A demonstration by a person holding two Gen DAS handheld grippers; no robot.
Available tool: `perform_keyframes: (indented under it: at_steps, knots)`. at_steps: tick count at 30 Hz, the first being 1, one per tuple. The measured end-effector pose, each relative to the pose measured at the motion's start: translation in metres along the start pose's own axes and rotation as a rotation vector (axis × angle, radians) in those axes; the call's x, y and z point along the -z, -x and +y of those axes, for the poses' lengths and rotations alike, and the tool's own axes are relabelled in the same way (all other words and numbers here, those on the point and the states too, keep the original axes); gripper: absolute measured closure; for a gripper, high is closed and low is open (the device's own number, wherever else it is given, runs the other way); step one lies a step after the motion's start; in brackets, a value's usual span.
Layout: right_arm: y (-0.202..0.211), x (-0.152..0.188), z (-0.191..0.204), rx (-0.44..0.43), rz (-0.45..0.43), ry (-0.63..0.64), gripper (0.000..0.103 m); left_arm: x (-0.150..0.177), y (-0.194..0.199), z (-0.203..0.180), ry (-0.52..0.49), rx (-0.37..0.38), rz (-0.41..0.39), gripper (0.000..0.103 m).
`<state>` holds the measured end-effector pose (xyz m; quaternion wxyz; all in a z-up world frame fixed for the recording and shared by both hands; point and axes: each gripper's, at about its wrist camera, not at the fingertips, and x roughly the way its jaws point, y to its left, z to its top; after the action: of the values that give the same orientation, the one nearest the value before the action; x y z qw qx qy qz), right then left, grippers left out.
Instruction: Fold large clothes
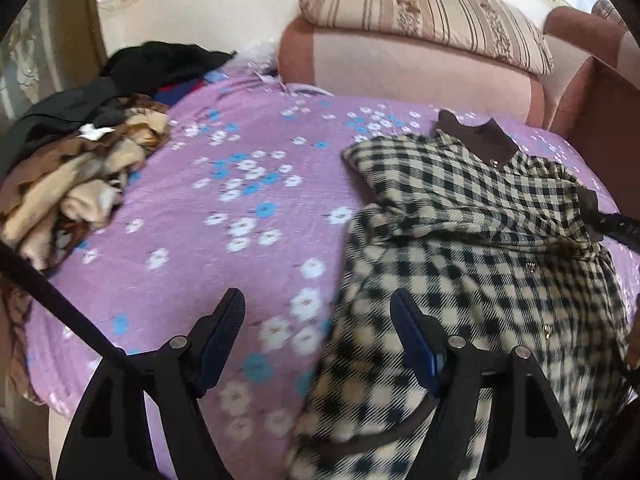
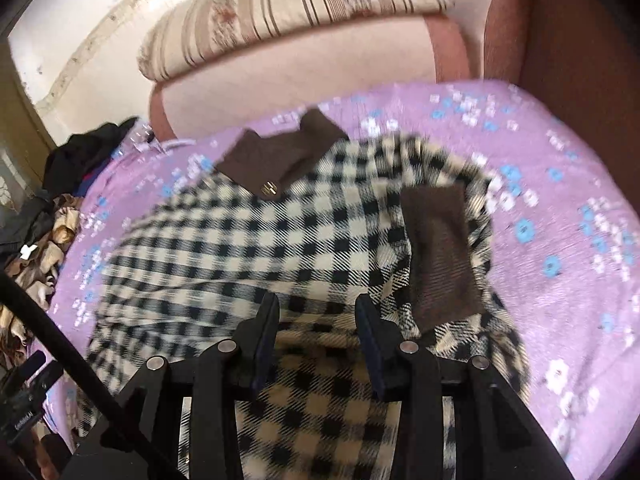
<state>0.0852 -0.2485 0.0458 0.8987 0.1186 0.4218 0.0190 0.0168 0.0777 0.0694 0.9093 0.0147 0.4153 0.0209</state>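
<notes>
1 garment in work: a checked coat [image 2: 280, 240] with a brown collar [image 2: 280, 160], lying on the purple floral sheet [image 1: 240, 152]. All places below are given relative to that coat.

Coat state: spread front-up, collar at the far end toward the sofa back [image 1: 420, 72], buttons visible down the front. 1 sleeve with a brown cuff [image 2: 440, 256] is laid in across the body on the right-hand side. The other side bulges unevenly; body not yet doubled over.

Left gripper [image 1: 318, 312]: jaws wide apart, nothing between them. It hangs above the coat's left edge, 1 finger over bare sheet, the other over the checked cloth.

Right gripper [image 2: 318, 316]: jaws partly apart, over the coat's near middle, just beside the cuff. No cloth appears pinched (both frames are motion-blurred, so contact with the fabric below cannot be ruled out).

Left of the coat, well apart from it: a heap of other clothes [image 1: 80, 168], brown, beige and black, unfolded.

Judgement: early to mid fold on this coat. Remaining: bring in the left side, fold the length, then the heap.
</notes>
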Motion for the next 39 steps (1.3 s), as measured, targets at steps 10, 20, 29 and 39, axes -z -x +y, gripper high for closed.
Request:
perform_keyframes:
  at_steps: [10, 20, 29, 39]
  knots:
    - [0.052, 0.068, 0.015, 0.002, 0.000, 0.054, 0.047, 0.042, -0.005, 0.054, 0.147, -0.030, 0.050, 0.029]
    - [0.052, 0.142, 0.023, 0.110, 0.080, 0.093, 0.045, 0.086, -0.009, 0.049, 0.151, 0.005, 0.064, 0.027]
    - [0.064, 0.176, 0.043, 0.206, 0.031, 0.147, 0.040, 0.099, -0.003, 0.048, 0.162, 0.004, 0.031, 0.020]
    - [0.092, 0.194, 0.040, 0.113, 0.143, 0.134, 0.038, 0.114, 0.014, 0.044, 0.141, 0.303, 0.083, 0.057]
